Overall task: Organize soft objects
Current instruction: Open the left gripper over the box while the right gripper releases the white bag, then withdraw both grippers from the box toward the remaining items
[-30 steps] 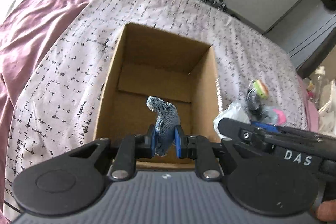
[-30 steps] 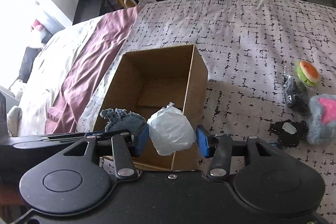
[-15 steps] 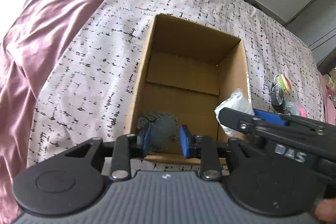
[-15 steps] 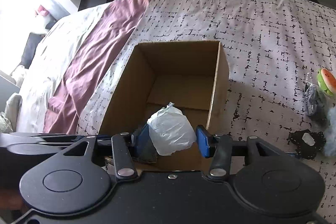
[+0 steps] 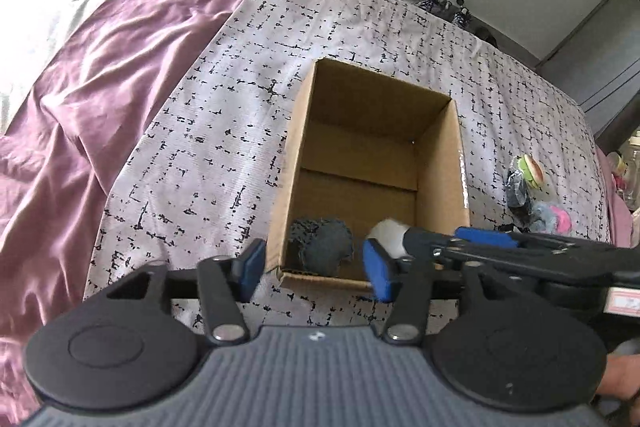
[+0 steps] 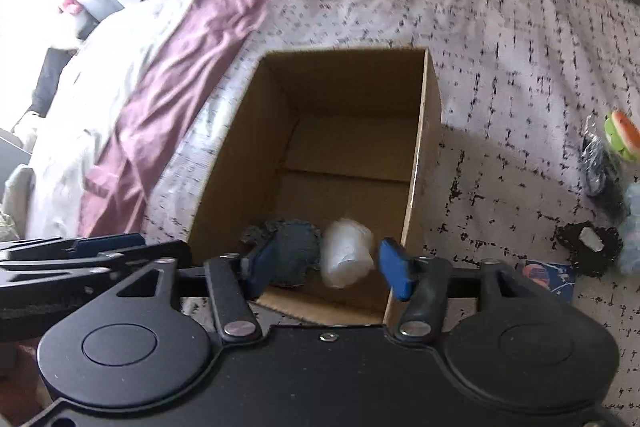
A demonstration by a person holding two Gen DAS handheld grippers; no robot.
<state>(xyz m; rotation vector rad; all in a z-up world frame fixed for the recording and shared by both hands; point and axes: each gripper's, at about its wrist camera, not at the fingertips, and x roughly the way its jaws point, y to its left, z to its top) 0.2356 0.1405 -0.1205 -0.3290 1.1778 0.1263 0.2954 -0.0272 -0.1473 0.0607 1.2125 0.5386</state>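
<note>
— So, what are your jaws doing?

— Both pairs are spread wide, gripping nothing. My left gripper (image 5: 314, 267) hovers at the near rim of the cardboard box (image 5: 442, 163), and the denim bundle (image 5: 322, 245) lies on the box floor just beyond and between its blue pads.

— And the right one?

— My right gripper (image 6: 326, 267) hangs over the same near corner. The white bag bundle (image 6: 346, 253) sits between its pads, apart from both, touching the denim bundle (image 6: 290, 251) on its left.

— Anything outside?

— Off to my right, on the patterned bedspread (image 6: 500, 59), lie a burger plush (image 6: 622, 135) and a black lace piece (image 6: 588, 253).
</note>
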